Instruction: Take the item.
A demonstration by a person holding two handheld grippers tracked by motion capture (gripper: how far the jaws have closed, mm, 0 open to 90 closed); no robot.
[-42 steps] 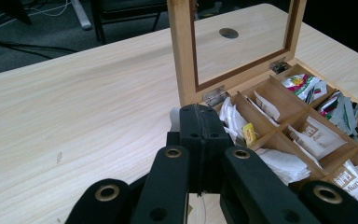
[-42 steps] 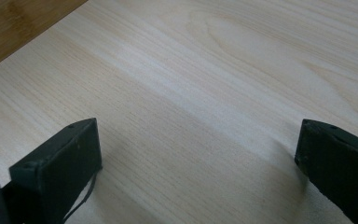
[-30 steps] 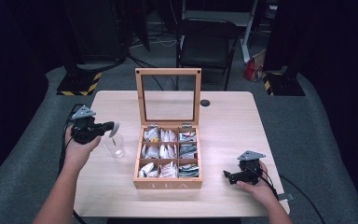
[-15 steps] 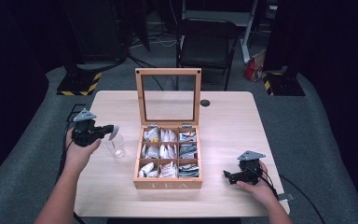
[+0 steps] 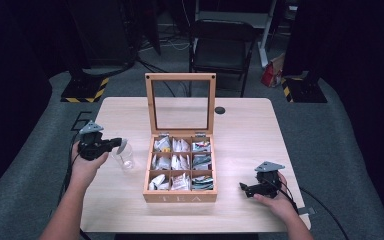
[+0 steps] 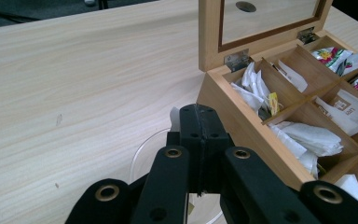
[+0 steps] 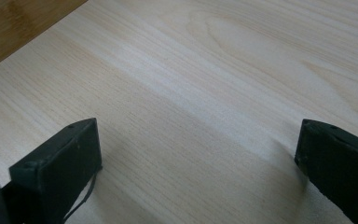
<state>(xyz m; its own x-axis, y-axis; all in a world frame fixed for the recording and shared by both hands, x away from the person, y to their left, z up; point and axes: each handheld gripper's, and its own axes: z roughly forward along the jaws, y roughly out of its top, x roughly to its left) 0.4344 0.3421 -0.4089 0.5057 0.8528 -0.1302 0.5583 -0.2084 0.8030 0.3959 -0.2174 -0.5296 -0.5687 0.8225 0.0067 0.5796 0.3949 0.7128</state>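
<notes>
An open wooden tea box (image 5: 180, 198) stands mid-table, its glass lid (image 5: 180, 76) upright and its compartments full of tea bags (image 5: 181, 162). Left of it is a clear glass (image 5: 126, 160). My left gripper (image 5: 116, 145) hovers just over the glass, shut on a white tea bag (image 5: 122, 145). In the left gripper view the jaws of the left gripper (image 6: 199, 116) are pressed together, a white corner of the tea bag (image 6: 174, 116) peeks past them, and the glass rim (image 6: 141, 155) curves below, beside the box (image 6: 223, 93). My right gripper (image 5: 244, 187) rests open on the table right of the box. The right gripper (image 7: 198, 154) holds nothing.
A black round cap (image 5: 220, 110) sits in the table (image 5: 260, 135) behind the box. A black folding chair (image 5: 222, 47) stands beyond the far edge. The box's wood (image 7: 9, 23) fills the upper left corner of the right gripper view.
My left gripper has come down and slightly nearer with the tea bag, closing on the glass. The right gripper has stayed put.
</notes>
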